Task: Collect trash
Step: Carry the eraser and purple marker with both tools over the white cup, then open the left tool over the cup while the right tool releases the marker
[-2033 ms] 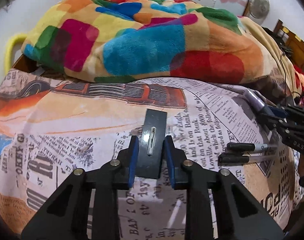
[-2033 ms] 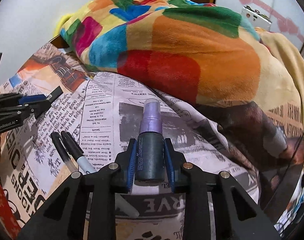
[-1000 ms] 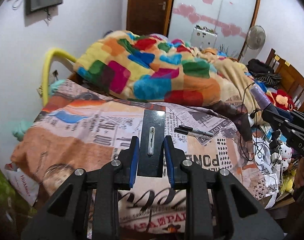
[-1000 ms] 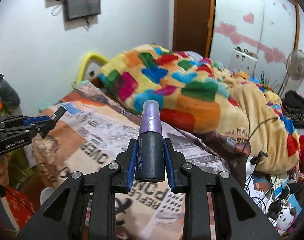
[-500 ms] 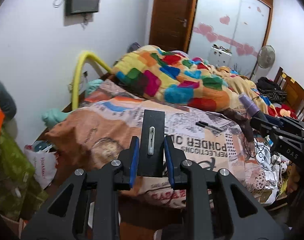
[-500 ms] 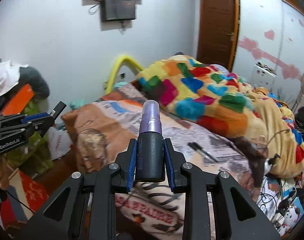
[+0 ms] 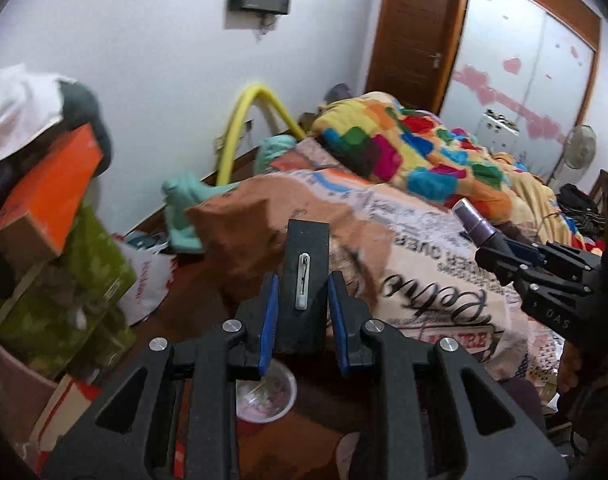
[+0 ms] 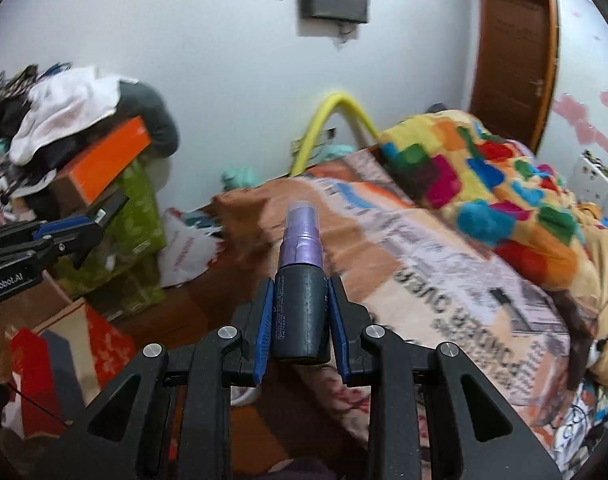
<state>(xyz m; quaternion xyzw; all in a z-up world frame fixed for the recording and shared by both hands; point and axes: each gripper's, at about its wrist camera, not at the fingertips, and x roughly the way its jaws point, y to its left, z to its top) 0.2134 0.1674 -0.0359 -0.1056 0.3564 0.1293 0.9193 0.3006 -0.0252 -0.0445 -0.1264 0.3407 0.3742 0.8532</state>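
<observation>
My left gripper point(image 7: 303, 312) is shut on a flat black card with a small white clip on it point(image 7: 305, 280), held in the air beside the bed. My right gripper point(image 8: 299, 316) is shut on a dark spray bottle with a purple cap point(image 8: 301, 280). The right gripper and its bottle also show at the right of the left wrist view point(image 7: 500, 246). The left gripper shows at the left of the right wrist view point(image 8: 83, 224). A small white bin with pink contents point(image 7: 265, 394) stands on the floor below the left gripper.
A bed with a newspaper-print sheet point(image 7: 424, 248) and a multicoloured blanket point(image 7: 404, 152) fills the right. Stacked boxes, an orange box point(image 7: 43, 200) and clothes pile up at the left. A white plastic bag point(image 8: 187, 248) lies on the wooden floor. A yellow hoop point(image 7: 243, 120) leans on the wall.
Both grippers have pulled back from the bed and swung left, still holding their items. The floor, the boxes and the small bin have come into view. The pens on the bed have left the view.
</observation>
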